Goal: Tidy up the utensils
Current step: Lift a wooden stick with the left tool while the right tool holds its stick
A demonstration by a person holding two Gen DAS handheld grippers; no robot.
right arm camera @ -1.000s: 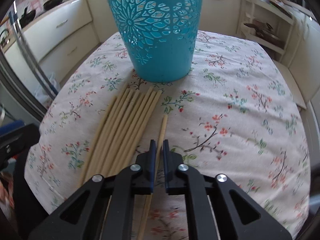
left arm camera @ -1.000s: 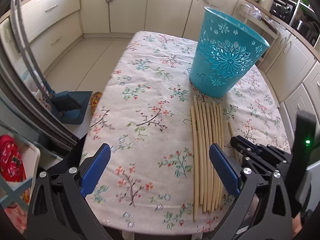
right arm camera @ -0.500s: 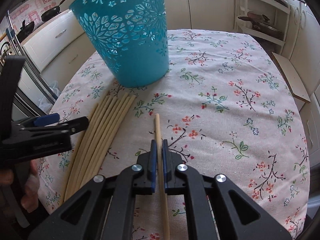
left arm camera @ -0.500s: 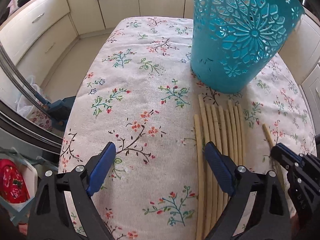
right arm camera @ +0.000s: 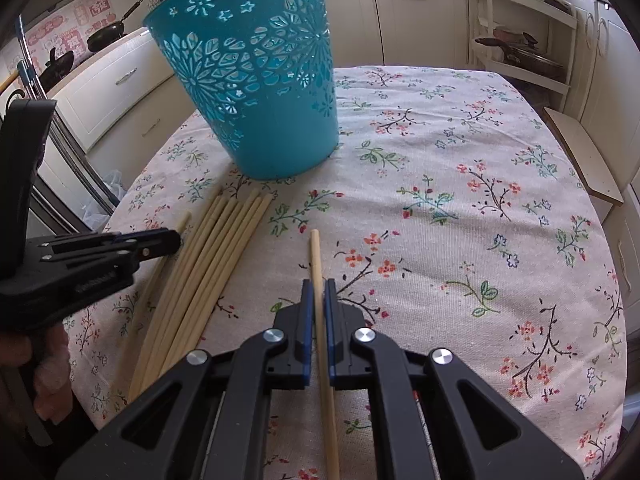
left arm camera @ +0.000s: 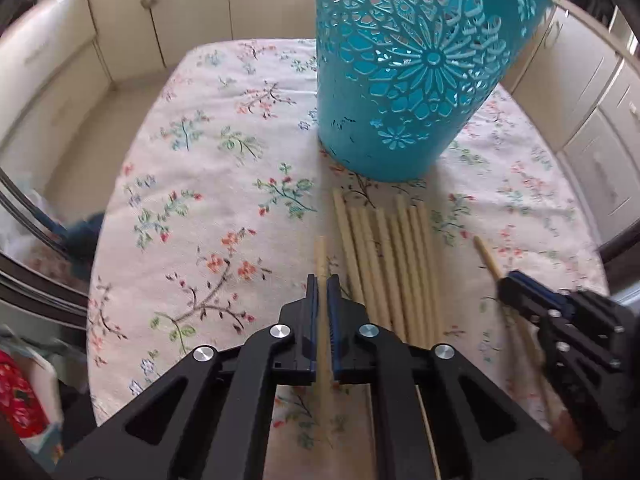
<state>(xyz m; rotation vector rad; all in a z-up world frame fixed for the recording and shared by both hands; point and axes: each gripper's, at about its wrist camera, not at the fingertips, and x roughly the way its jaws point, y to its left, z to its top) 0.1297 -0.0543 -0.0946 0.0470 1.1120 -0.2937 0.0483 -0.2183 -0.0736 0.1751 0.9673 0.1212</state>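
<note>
At lower centre of each wrist view, one pale wooden chopstick [left arm camera: 321, 256] is clamped in the left claw [left arm camera: 322, 286], another [right arm camera: 315, 252] in the right claw [right arm camera: 316, 290]; the pickup step is judged done, and lifting both over the rim of the perforated turquoise plastic bin [right arm camera: 256, 80] is called for next, the remaining chopsticks [right arm camera: 208, 256] lying bundled on the worktop [right arm camera: 460, 200] below it.

Teal basket [left arm camera: 404, 80] blocks ahead; bare tablecloth [right arm camera: 480, 208] right.

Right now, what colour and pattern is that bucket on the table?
The bucket is turquoise, with cut-out flower and star lacework; clearest in the right wrist view.
</note>
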